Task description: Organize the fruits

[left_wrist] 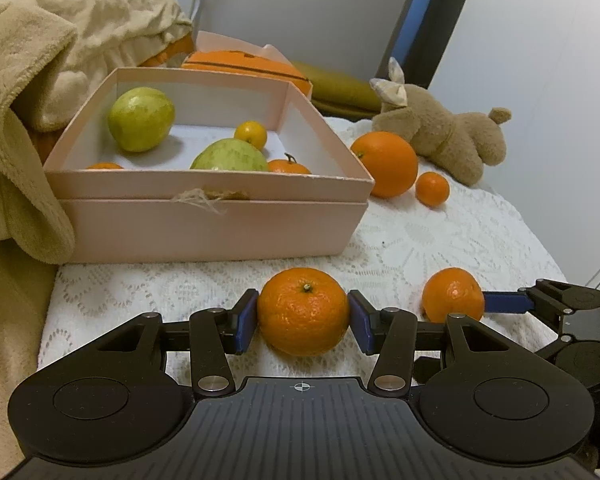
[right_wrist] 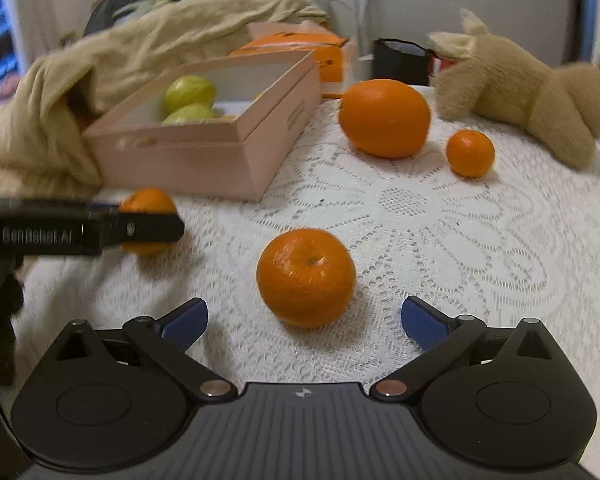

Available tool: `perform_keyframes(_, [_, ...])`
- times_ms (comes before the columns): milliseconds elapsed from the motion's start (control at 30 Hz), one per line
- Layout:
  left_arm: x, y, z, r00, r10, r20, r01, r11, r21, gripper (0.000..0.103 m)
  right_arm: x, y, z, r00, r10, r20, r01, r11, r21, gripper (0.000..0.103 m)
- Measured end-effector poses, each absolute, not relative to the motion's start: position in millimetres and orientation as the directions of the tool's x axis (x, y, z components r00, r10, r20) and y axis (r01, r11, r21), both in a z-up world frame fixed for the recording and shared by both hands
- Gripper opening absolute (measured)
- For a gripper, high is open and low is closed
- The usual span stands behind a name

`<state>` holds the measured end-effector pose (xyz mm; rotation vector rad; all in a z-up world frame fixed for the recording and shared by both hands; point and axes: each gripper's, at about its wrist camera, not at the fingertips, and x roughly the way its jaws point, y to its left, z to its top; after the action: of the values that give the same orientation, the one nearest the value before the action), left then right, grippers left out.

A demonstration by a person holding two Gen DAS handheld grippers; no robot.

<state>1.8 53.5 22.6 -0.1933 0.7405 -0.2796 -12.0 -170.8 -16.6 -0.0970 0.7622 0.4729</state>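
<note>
My left gripper (left_wrist: 303, 317) is shut on a mandarin (left_wrist: 303, 312) that rests on the lace cloth, its blue pads pressed on both sides; the same mandarin shows in the right wrist view (right_wrist: 148, 200), partly behind the left gripper's fingers (right_wrist: 140, 230). My right gripper (right_wrist: 303, 320) is open, its pads just short of a second mandarin (right_wrist: 306, 278), which also shows in the left wrist view (left_wrist: 453, 295). A pink box (left_wrist: 204, 216) holds two green guavas (left_wrist: 141, 119) and several small citrus. A large orange (left_wrist: 385, 164) and a small mandarin (left_wrist: 432, 188) lie beyond.
A tan plush toy (left_wrist: 440, 136) lies at the far right of the cloth. A beige blanket (left_wrist: 24, 92) drapes over the box's left side. An orange box (left_wrist: 244, 64) stands behind the pink box. The lace cloth (right_wrist: 440, 240) covers the surface.
</note>
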Motion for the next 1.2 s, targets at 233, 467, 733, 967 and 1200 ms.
perform_keyframes(233, [2.7, 53.8, 22.2, 0.703, -0.317, -0.637, 0.18, 0.945, -0.271, 0.053, -14.0, -162.5, -16.6, 0.641, 0.334, -0.691, -0.431, 0.901, 0.036, 0.103])
perform_keyframes(467, [2.6, 54.2, 21.5, 0.701, -0.317, -0.639, 0.179, 0.946, -0.272, 0.053, -12.9, -163.2, -15.4, 0.639, 0.338, -0.691, -0.44, 0.897, 0.032, 0.103])
perform_keyframes(733, [3.0, 53.7, 21.0, 0.701, -0.311, -0.641, 0.179, 0.948, -0.265, 0.053, -16.3, -149.9, -4.0, 0.665, 0.342, -0.664, -0.465, 0.885, -0.01, 0.067])
perform_keyframes(967, [2.7, 53.5, 21.4, 0.701, -0.31, -0.642, 0.179, 0.948, -0.262, 0.053, -11.5, -152.5, -2.6, 0.668, 0.33, -0.667, -0.462, 0.886, -0.025, 0.057])
perform_keyframes(1200, [2.6, 53.4, 21.3, 0.703, -0.311, -0.64, 0.178, 0.948, -0.264, 0.053, -11.8, -158.5, -0.7, 0.661, 0.325, -0.677, -0.46, 0.888, -0.022, 0.048])
